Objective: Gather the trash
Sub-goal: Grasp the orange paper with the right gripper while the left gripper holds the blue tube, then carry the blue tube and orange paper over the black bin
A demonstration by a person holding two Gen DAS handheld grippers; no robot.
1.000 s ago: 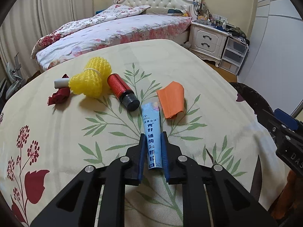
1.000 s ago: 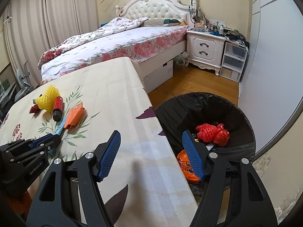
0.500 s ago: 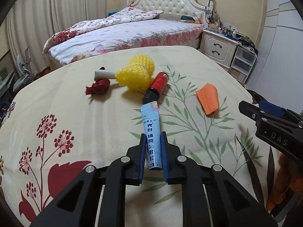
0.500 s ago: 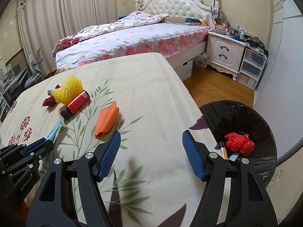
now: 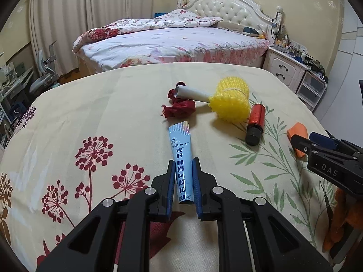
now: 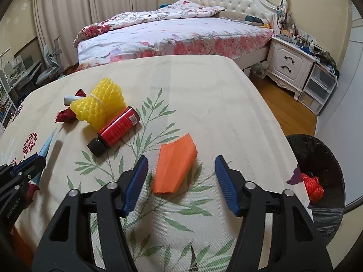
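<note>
Grip check: our left gripper [image 5: 183, 174] pinches the pale-blue foil sachet [image 5: 181, 158]; right gripper [image 6: 179, 176], jaws closing, should straddle the folded orange paper [image 6: 173, 167] squarely beside the black-lined bin [image 6: 326, 158].

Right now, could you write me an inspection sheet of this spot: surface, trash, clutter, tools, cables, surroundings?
Surface: floral tablecloth, flat.
Job's things: orange folded paper, red bottle, yellow foam net, red wrapper, white tube, blue sachet; black bin holding red netting.
Clutter: nothing seen.
Tools: left tool shut on the sachet; right tool closing, the orange paper between its jaws, untouched.
Cables: nothing seen.
Surroundings: bed, nightstand.
</note>
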